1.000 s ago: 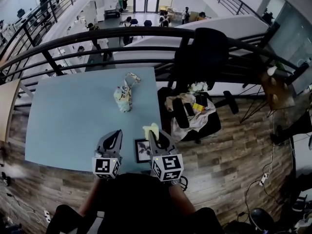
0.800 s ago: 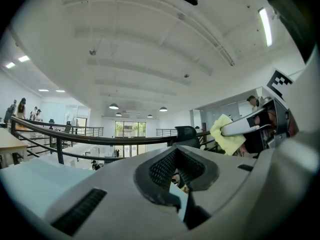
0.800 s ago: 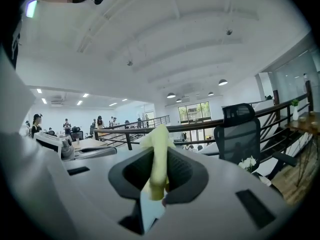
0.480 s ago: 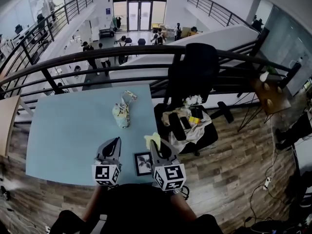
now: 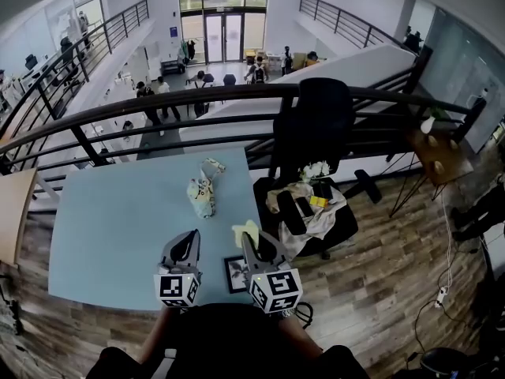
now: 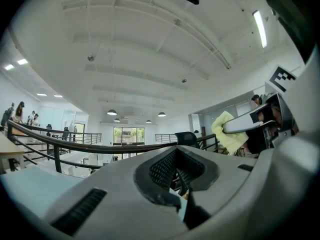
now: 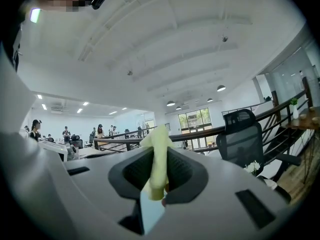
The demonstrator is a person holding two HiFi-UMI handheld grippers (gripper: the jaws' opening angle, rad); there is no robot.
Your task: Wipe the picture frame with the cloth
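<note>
Hardly anything has moved since one second ago: we keep both grippers side by side over the near edge of the table (image 5: 110, 219), only a little lower in the head view. Our left gripper (image 5: 190, 238) has its jaws together, nothing between them. Our right gripper (image 5: 247, 242) pinches the yellow cloth (image 5: 246, 229), which sticks out toward 12 o'clock. The picture frame (image 5: 234, 273) lies flat between the grippers, at 6 o'clock from the cloth.

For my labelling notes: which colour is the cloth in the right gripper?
Pale yellow; the cloth shows best in the right gripper view.
</note>
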